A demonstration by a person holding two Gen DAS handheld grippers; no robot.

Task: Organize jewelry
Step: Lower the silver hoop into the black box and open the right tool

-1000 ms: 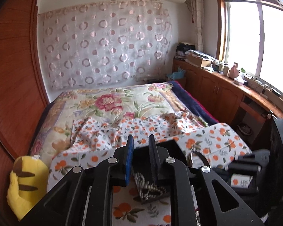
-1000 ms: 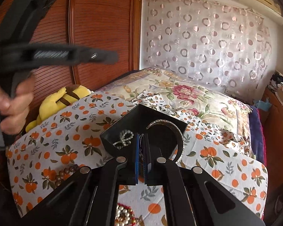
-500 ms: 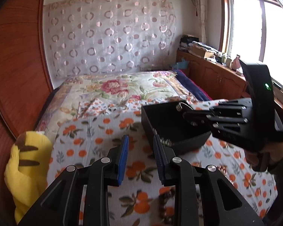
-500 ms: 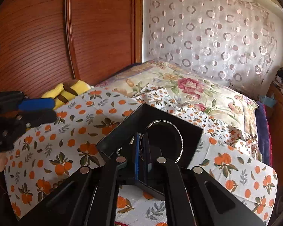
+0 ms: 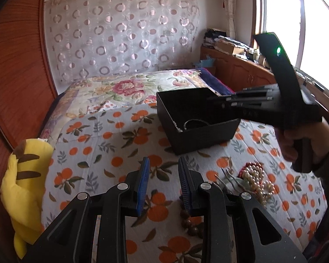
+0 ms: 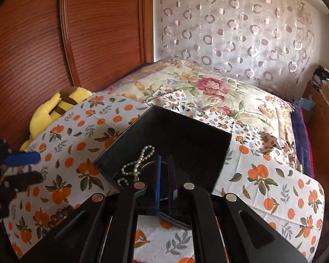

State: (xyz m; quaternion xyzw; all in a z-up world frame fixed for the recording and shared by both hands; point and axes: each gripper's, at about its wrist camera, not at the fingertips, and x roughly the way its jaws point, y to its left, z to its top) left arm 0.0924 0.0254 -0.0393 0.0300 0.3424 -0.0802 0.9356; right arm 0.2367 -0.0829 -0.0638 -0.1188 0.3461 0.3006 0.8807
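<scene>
A black open box (image 5: 197,118) sits on the orange-print cloth; it also shows in the right wrist view (image 6: 175,140). Inside lie a pearl chain (image 6: 140,164) and a silver bangle (image 5: 194,123). My right gripper (image 6: 164,173) reaches into the box with jaws nearly closed; whether it pinches anything is hidden. It shows from the side in the left wrist view (image 5: 215,100). My left gripper (image 5: 162,175) is open and empty above the cloth, short of the box. A pearl bracelet pile (image 5: 255,178) and dark wooden beads (image 5: 189,221) lie on the cloth to its right.
A yellow plush toy (image 5: 24,188) lies at the bed's left edge against the wooden wardrobe (image 6: 54,43). A floral quilt (image 5: 129,87) covers the far bed. Wooden cabinets (image 5: 234,68) run under the window on the right. Dark beads (image 6: 59,214) lie left of the box.
My left gripper let go of the box, opened and pulled back toward me. The box now rests on the cloth. My right gripper stays in the box; the pearl chain has come into its view.
</scene>
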